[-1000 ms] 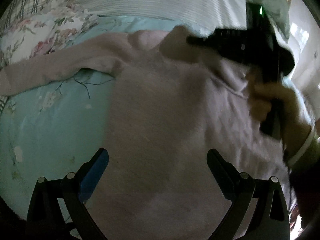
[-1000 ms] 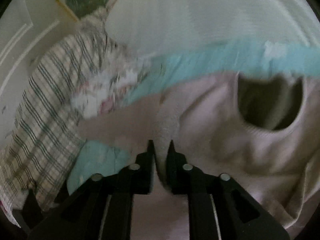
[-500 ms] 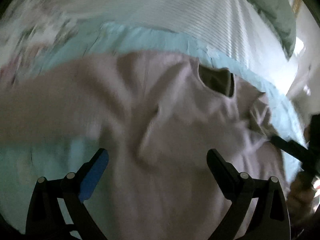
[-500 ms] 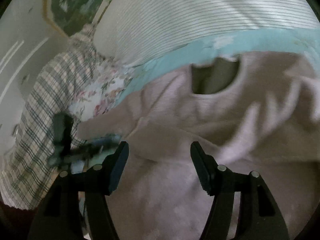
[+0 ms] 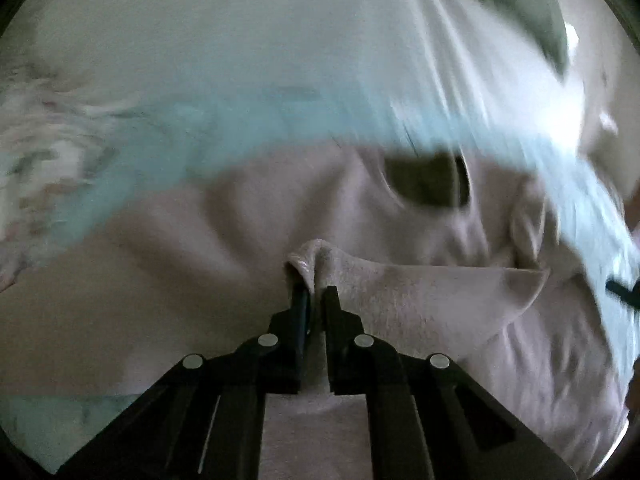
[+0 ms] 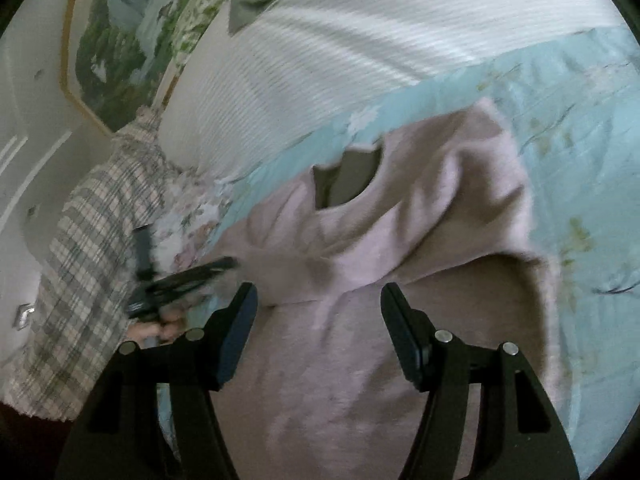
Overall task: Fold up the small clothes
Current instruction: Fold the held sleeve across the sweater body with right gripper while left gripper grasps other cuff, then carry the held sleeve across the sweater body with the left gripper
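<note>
Pale pink sweater [image 6: 360, 360] lies spread on the light-blue floral bedsheet [image 6: 580, 140], neck hole [image 6: 344, 180] toward the white ribbed pillow [image 6: 340, 60]. One sleeve is folded in across the chest w/ a slanting edge. L gripper [image 5: 314, 292] is pinched tight on a raised fold of the sweater; a bit of fabric pokes up btwn the fingertips, jaws nearly together. R gripper [image 6: 318, 300] hovers over the sweater's body, jaws apart, pads touching nothing, no cloth btwn them. In the right wrist view the L gripper shows blurred at the sweater's left edge, next to a plaid cloth [image 6: 80, 260]. Left wrist view is smeared, bg hard to read.
</note>
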Motion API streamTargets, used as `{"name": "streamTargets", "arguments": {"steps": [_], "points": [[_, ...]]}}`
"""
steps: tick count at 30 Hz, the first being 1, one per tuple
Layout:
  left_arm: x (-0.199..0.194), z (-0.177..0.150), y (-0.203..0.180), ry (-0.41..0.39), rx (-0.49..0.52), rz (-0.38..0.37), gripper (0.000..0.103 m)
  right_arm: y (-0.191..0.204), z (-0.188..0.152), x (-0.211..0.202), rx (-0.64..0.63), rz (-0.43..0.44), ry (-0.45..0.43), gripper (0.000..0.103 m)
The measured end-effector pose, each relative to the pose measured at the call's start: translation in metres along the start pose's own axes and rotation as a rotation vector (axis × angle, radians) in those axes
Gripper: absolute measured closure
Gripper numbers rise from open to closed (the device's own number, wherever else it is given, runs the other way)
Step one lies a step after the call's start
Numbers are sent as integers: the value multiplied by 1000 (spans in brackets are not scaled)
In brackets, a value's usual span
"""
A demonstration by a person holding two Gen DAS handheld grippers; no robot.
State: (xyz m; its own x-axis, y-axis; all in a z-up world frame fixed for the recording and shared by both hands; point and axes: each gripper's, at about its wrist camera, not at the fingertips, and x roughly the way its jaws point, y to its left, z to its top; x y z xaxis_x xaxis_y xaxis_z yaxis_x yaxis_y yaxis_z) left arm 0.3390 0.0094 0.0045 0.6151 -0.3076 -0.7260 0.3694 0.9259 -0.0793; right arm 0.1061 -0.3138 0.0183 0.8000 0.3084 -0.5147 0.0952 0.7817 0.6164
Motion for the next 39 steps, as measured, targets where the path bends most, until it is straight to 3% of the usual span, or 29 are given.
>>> {"name": "streamTargets", "arguments": {"steps": [4, 8, 10, 15, 17, 18, 20, 21, 26, 27, 28, 29, 31, 34, 37, 38, 39], "points": [[12, -1, 41, 10, -156, 78, 98, -18, 12, -9, 5, -116, -40, 37], [16, -13, 58, -4, -272, 83, 102, -41, 34, -5, 30, -243, -64, 37], [11, -16, 67, -23, -330, 51, 102, -56, 50, 5, 49, -289, -48, 37], [5, -14, 57, 8, -295, -17, 102, -80, 68, 40, 49, -348, 34, 37], [8, -12, 50, 40, -265, -41, 100, -84, 67, 47, 68, -335, 54, 37], [9, -12, 48, 48, -240, -41, 95, -85, 64, 49, 72, -322, 64, 37], [10, -12, 45, 64, -208, -21, 61, -87, 59, 49, 68, -327, 67, 37], [11, -13, 44, 70, -197, -5, 39, -88, 56, 48, 70, -329, 67, 37], [24, -15, 35, 113, -137, 5, 35, -100, 48, 46, 95, -330, 68, 37], [34, -16, 30, 139, -112, 47, 44, -101, 49, 47, 99, -330, 66, 37], [40, -16, 28, 148, -96, 81, 77, -102, 50, 47, 101, -329, 60, 37], [46, -17, 26, 163, -83, 98, 99, -101, 51, 47, 100, -328, 56, 37], [48, -18, 23, 157, -88, 98, 101, -99, 55, 50, 91, -324, 53, 37], [27, -16, 19, 64, -92, 112, 101, -94, 61, 58, 72, -322, 47, 37], [23, -15, 23, 53, -108, 119, 102, -97, 67, 72, 67, -334, 58, 38], [22, -16, 24, 58, -113, 114, 102, -99, 68, 79, 70, -329, 78, 75], [20, -16, 25, 60, -119, 109, 102, -100, 69, 82, 73, -316, 92, 96]]}}
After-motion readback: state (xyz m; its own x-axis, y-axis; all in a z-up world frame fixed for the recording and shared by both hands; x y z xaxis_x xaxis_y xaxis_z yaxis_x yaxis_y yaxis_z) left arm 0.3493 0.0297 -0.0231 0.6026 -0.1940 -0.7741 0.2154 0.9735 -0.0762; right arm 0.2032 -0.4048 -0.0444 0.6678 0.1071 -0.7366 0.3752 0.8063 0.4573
